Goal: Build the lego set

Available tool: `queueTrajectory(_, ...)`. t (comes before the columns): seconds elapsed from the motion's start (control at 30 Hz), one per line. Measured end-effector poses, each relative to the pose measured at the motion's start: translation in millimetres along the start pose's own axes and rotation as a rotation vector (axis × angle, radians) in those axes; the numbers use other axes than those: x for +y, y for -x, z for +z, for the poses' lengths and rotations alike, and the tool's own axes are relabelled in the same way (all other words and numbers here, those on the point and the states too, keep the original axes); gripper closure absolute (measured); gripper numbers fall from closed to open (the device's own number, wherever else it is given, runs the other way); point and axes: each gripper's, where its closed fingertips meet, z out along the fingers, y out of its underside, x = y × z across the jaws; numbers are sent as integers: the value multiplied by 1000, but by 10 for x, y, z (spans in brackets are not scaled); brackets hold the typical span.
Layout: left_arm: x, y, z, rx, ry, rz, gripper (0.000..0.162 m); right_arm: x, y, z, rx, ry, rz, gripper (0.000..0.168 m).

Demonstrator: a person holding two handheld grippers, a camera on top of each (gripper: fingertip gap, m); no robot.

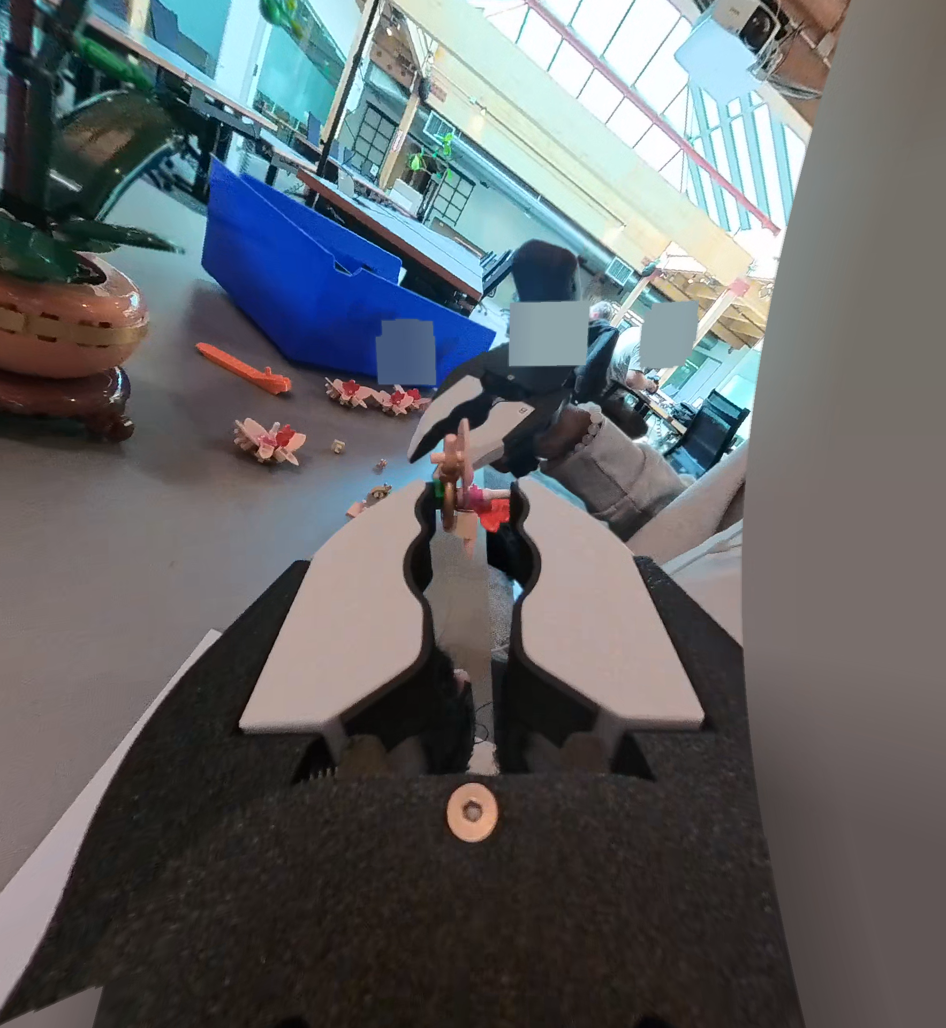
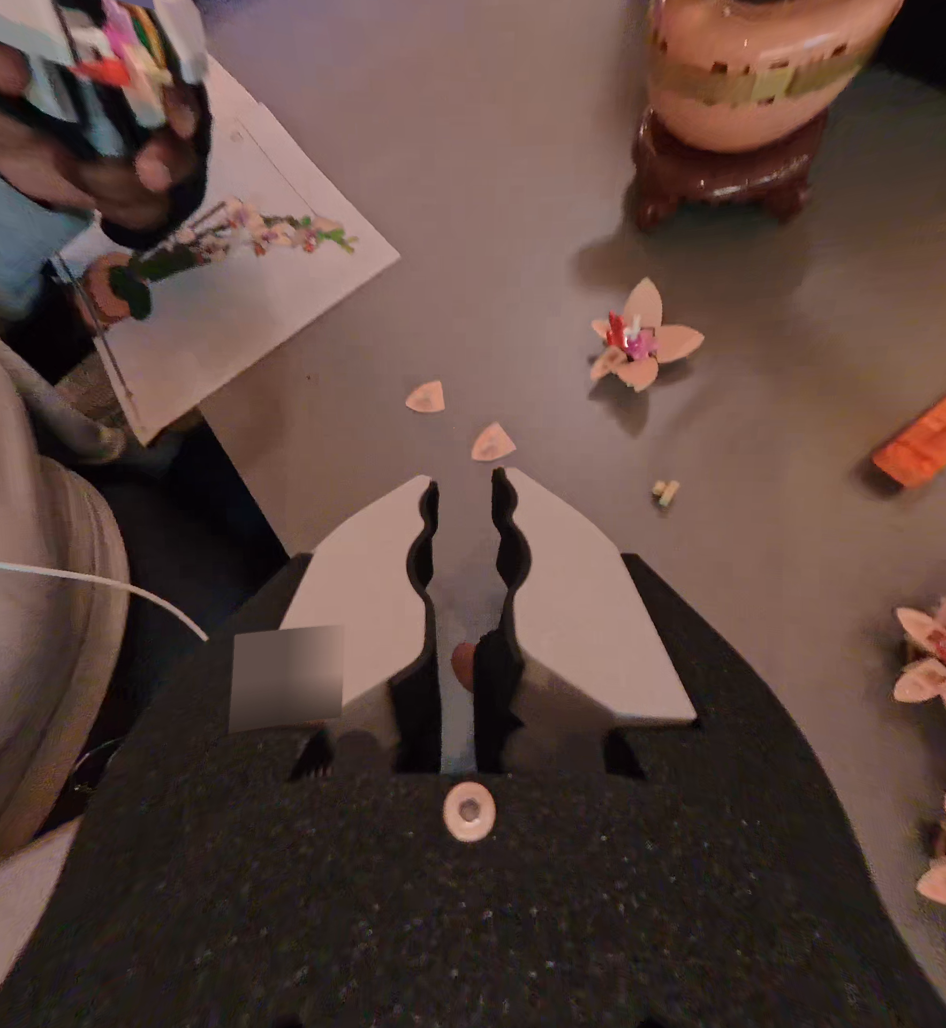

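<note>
The left tongs (image 1: 470, 500) are clamping a small flower piece (image 1: 459, 503); the right tongs (image 2: 462, 481) are hanging slightly apart, empty, above the bench (image 2: 515, 222).

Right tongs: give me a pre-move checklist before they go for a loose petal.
1. Right tongs empty, jaws apart: ok.
2. Nearest loose pale pink petal piece just ahead of the tips, untouched: ok.
3. Second pale pink petal piece lies apart from it: ok.
4. Left tongs grip the small partly built flower core: ok.
5. Core's free stud faces the right tongs: cannot tell.
</note>
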Motion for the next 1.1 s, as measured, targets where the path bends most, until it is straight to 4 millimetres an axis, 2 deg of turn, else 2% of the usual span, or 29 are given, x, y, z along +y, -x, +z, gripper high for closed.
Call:
queueTrajectory(0.1,33,78,16,-56,53,-10,137,121,-27,55,26,34,0,150)
queueTrajectory(0.17,98,213,-12,-123,114,-26,137,98,22,115,18,25,-17,150)
queueTrajectory(0.23,182,326,-44,-166,179,-58,137,-24,121,212,-11,-11,-35,150)
queueTrajectory(0.37,325,435,-90,-176,327,-132,137,-490,464,507,-153,-144,-65,147)
queueTrajectory(0.47,441,562,-253,-169,531,-199,137,-575,521,643,-167,-118,-137,147)
queueTrajectory(0.63,496,833,-591,-187,811,-287,137,-562,508,582,-190,-172,-93,151)
queueTrajectory(0.77,579,882,-640,-142,931,-361,137,-450,428,493,-160,-177,-55,152)
queueTrajectory(0.97,577,888,-636,-76,976,-477,136,-388,393,358,-133,-169,-80,154)
queueTrajectory(1.1,530,894,-636,-77,976,-494,126,-384,370,299,-116,-179,-90,154)
